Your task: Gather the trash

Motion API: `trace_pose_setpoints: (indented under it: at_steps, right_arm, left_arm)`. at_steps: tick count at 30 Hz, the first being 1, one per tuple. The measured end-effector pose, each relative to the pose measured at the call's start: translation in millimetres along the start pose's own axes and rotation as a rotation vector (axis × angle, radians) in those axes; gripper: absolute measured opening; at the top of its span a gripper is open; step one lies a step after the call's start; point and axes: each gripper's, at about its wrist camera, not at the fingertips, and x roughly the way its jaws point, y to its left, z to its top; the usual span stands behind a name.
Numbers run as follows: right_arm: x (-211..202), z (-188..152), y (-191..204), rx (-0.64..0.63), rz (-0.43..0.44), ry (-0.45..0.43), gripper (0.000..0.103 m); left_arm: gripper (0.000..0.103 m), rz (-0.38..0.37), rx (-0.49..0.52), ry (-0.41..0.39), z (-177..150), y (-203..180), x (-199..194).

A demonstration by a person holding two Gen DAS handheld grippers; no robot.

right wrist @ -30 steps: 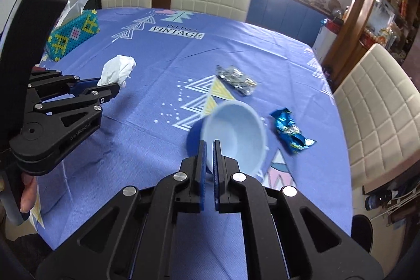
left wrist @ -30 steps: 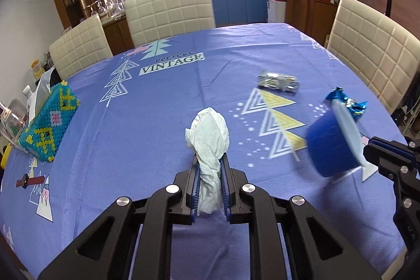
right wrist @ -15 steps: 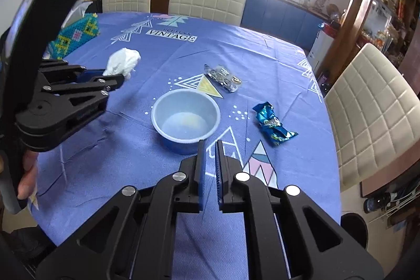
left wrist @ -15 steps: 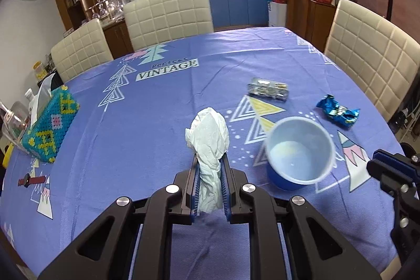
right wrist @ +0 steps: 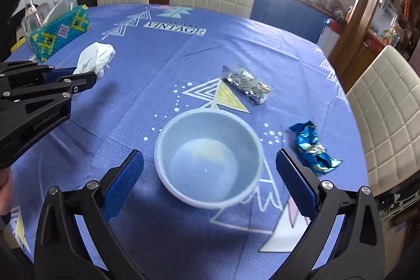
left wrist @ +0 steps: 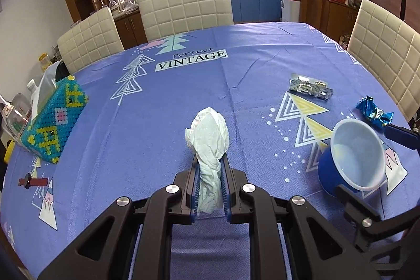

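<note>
My left gripper is shut on a crumpled white tissue, held just above the blue tablecloth; from the right wrist view the same tissue pokes out of the left gripper. A blue bowl with a pale inside sits on the cloth between the wide-spread fingers of my right gripper, whose jaws are opening; the pads do not touch the bowl. A silver wrapper lies beyond the bowl. A crumpled blue wrapper lies just right of it.
A beaded turquoise tissue box stands at the table's left edge with bottles beside it. Cream chairs ring the far and right sides. The silver wrapper and blue wrapper lie near the right edge.
The right gripper held the bowl tipped by its rim, set it upright on the cloth, let go, and its jaws spread wide around it. The left gripper keeps the tissue and has shifted slightly.
</note>
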Motion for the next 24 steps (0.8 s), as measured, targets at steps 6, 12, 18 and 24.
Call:
trace_pose_setpoints:
  at_steps: [6, 12, 18, 24]
  right_arm:
    - [-1.7, -1.2, -2.4, -0.010, -0.006, 0.040, 0.027]
    - [-14.6, -16.0, -23.4, 0.037, -0.001, 0.024, 0.038]
    - [-42.1, -15.1, -33.8, 0.043, -0.075, -0.096, 0.100]
    - [-9.9, -8.9, -38.7, 0.072, -0.044, -0.030, 0.100]
  left_arm:
    - [0.014, -0.016, 0.007, 0.019, 0.4, -5.8, 8.5]
    - [0.014, -0.034, 0.038, -0.007, -0.1, -26.8, -3.9]
    - [0.014, -0.034, 0.041, -0.020, -0.1, -31.9, -10.6]
    - [0.015, -0.038, 0.045, -0.022, 4.0, -31.0, -6.2]
